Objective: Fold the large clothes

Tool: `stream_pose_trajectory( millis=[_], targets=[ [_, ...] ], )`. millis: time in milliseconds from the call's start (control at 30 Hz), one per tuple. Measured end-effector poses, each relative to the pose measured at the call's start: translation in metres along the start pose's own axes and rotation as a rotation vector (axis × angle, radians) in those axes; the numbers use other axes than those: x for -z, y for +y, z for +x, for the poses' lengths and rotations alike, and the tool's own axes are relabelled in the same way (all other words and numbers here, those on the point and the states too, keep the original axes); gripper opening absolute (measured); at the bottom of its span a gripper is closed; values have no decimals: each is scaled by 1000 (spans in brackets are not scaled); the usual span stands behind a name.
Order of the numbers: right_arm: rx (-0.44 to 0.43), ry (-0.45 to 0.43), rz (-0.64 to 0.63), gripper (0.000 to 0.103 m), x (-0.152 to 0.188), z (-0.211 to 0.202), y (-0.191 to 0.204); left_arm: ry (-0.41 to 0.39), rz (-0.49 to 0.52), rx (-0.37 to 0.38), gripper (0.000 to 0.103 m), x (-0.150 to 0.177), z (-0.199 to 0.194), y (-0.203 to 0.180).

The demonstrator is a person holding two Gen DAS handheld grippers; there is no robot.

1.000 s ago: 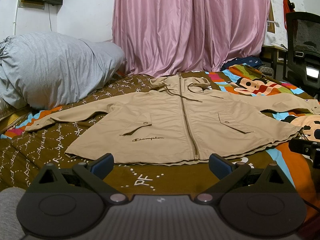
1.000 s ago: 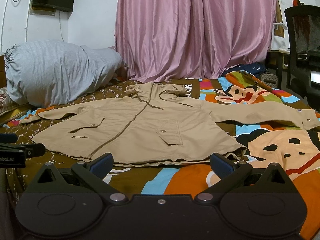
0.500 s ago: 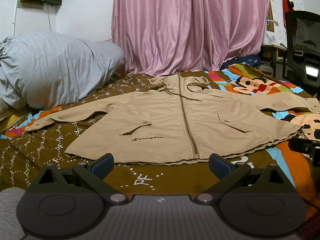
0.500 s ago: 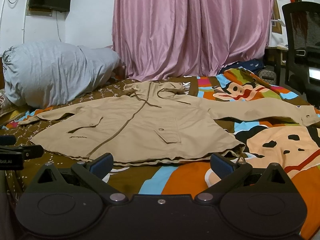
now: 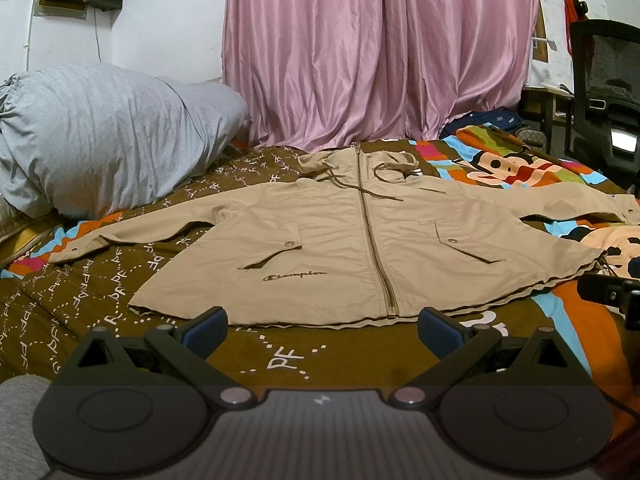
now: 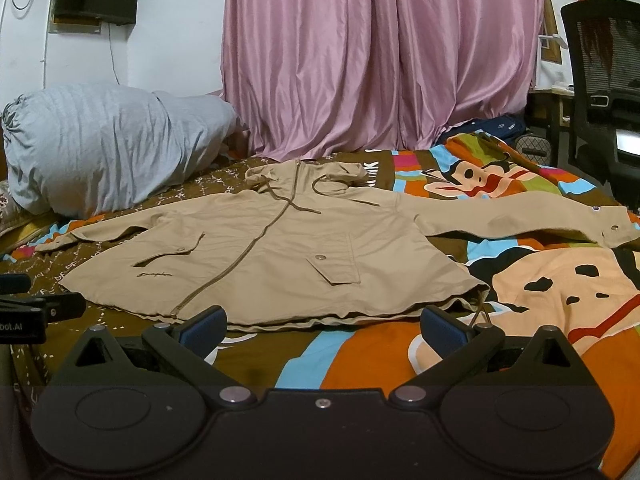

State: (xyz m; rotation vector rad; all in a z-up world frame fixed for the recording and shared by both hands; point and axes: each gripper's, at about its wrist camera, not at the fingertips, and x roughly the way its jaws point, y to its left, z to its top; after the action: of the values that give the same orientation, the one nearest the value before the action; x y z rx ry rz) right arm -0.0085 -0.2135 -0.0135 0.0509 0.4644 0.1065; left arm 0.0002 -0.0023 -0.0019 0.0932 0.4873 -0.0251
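A tan hooded jacket [image 5: 328, 240] [image 6: 280, 248] lies flat and zipped on the bed, front up, both sleeves spread out to the sides. Its hem faces me. My left gripper [image 5: 322, 326] hovers open just short of the hem near the zipper's lower end, nothing between its blue pads. My right gripper [image 6: 324, 326] is open too, in front of the hem's right half, near the drawstring end [image 6: 480, 312]. The right sleeve cuff [image 6: 612, 228] lies far right. Each gripper shows at the edge of the other's view.
The bed has a brown and cartoon-print cover [image 5: 280, 356] [image 6: 560, 304]. A big grey pillow [image 5: 100, 136] sits at the back left, pink curtains [image 5: 380, 52] behind. A black office chair [image 6: 604, 92] stands at the right, a dark bag [image 6: 496, 126] beside the curtain.
Both views have shifted only slightly; the right gripper drifted a little to the right along the hem. The jacket has not moved and both grippers stay open.
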Motion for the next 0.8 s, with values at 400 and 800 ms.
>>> stream_pose_trajectory(
  millis=[400,800],
  targets=[
    [0,1,4,103,0,1,-1,3,1,0,102,2,1,0],
    [18,15,11,102,4,3,1,53,-1,-16,102,11,9,-4]
  ],
)
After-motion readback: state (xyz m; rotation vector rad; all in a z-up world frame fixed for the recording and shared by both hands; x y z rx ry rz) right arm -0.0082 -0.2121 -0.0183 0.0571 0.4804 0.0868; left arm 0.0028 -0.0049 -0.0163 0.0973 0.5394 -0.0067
